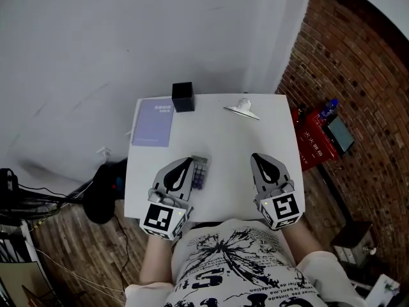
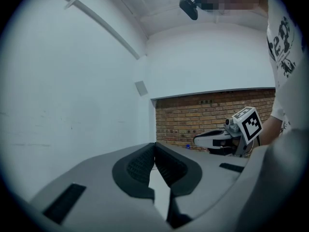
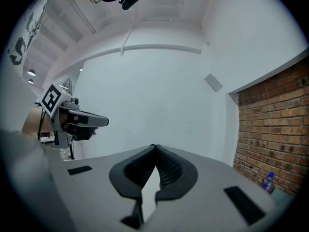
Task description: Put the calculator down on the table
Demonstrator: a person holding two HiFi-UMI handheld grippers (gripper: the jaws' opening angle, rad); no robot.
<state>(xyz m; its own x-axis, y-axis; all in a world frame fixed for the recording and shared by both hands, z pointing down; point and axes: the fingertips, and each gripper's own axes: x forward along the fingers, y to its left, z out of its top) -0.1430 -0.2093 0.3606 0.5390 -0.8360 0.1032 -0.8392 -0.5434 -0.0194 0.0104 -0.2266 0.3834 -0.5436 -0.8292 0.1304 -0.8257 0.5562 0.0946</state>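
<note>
White counter (image 1: 223, 146): matt, flat, square-cornered. The calculator (image 1: 200, 171) lies flat on it near my edge, just beside the left tool (image 1: 188, 161) on that tool's inner side. I cannot tell whether the tool's flank touches it

Calculator: slim rectangular slab, hard plastic by the look, pale top band, rows of small dark and purplish keys

Left tool: grey moulded shell, black ribbed pads (image 2: 137, 167), jaws closed tip to tip with nothing between them

Right tool (image 1: 256, 157): same build, jaws likewise together and empty, well apart from the calculator

Status: I judge the task done, since the calculator rests on the counter and neither tool grips it. All I see left is drawing the tools away

Other items, far end of the counter:
- lilac booklet (image 1: 153, 122), thin and paper-covered, at the left corner
- black box (image 1: 183, 96), cube-shaped and matt, just beside the booklet
- small pale piece (image 1: 241, 107), low and dished, identity unclear
</note>
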